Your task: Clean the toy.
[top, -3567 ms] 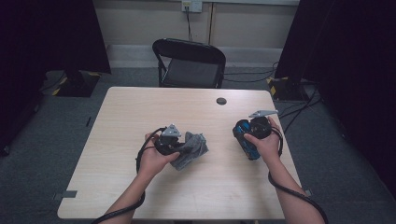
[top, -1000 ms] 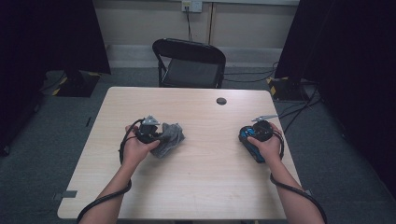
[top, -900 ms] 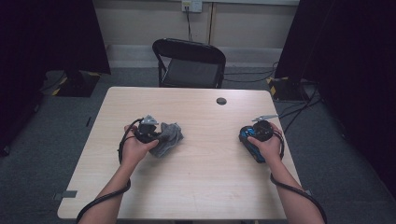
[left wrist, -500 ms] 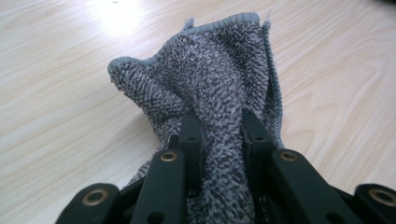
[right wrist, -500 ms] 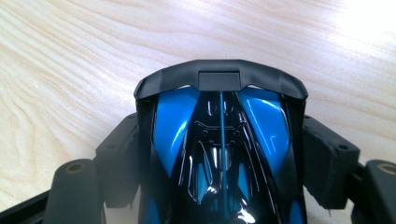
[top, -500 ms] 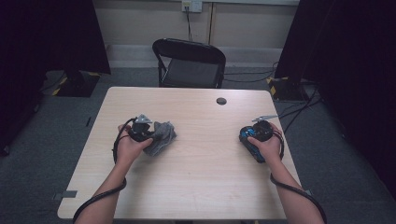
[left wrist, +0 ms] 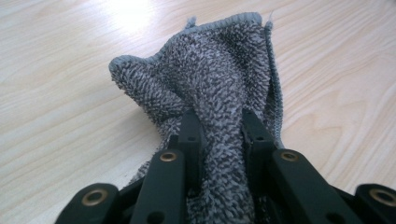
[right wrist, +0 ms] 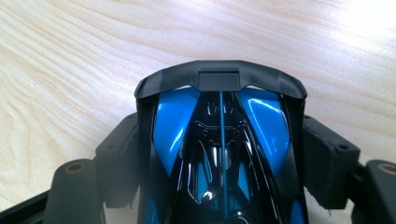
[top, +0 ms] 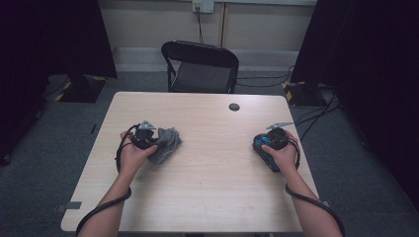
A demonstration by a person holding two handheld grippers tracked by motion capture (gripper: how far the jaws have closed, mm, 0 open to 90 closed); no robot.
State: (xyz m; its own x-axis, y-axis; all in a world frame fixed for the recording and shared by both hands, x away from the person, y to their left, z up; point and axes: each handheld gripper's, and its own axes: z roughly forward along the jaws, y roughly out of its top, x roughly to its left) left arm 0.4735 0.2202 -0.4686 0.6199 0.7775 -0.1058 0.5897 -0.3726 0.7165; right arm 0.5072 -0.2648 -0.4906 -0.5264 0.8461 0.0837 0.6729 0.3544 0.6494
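Observation:
A grey terry cloth (left wrist: 219, 88) lies bunched on the pale wooden table, and my left gripper (left wrist: 219, 135) is shut on its near end. From above, that cloth (top: 167, 143) sits on the table's left half with my left gripper (top: 154, 141) held by the left hand. A glossy blue and black toy car (right wrist: 219, 154) fills the gap of my right gripper (right wrist: 219, 140), whose jaws press its two sides. In the high view the toy car (top: 264, 154) rests near the right edge under the right hand, with my right gripper (top: 269, 143) around it.
A small dark round cap (top: 234, 106) sits in the table (top: 212, 192) near its far edge. A black folding chair (top: 200, 66) stands behind the table. Cables trail from both grippers off the table's near side.
My left gripper has dragged the grey cloth leftward across the table. The right gripper and the toy car have stayed in place over the last second.

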